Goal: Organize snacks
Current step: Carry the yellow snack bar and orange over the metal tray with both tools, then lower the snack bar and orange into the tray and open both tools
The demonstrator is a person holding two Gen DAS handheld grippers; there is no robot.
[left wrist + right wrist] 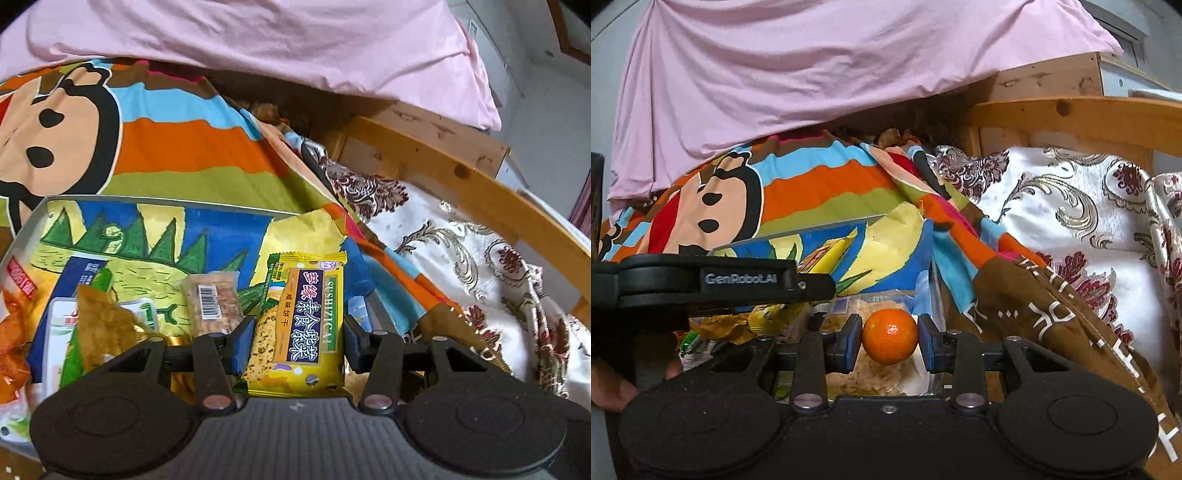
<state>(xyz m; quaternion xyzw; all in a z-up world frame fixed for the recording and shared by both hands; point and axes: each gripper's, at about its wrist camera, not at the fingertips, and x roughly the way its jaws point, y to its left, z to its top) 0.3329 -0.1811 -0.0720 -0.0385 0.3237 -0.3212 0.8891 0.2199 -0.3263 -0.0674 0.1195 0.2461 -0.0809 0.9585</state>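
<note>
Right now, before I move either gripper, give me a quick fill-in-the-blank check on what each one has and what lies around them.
1. The right gripper has an ____ between its blue pads.
2. The left gripper has a yellow and green biscuit packet printed with the word ____.
3. The striped blanket behind the snacks bears a cartoon ____ face.
4. The cloth draped across the top of both views is ____.

Missing words: orange; SUSHIZICAI; monkey; pink
</note>
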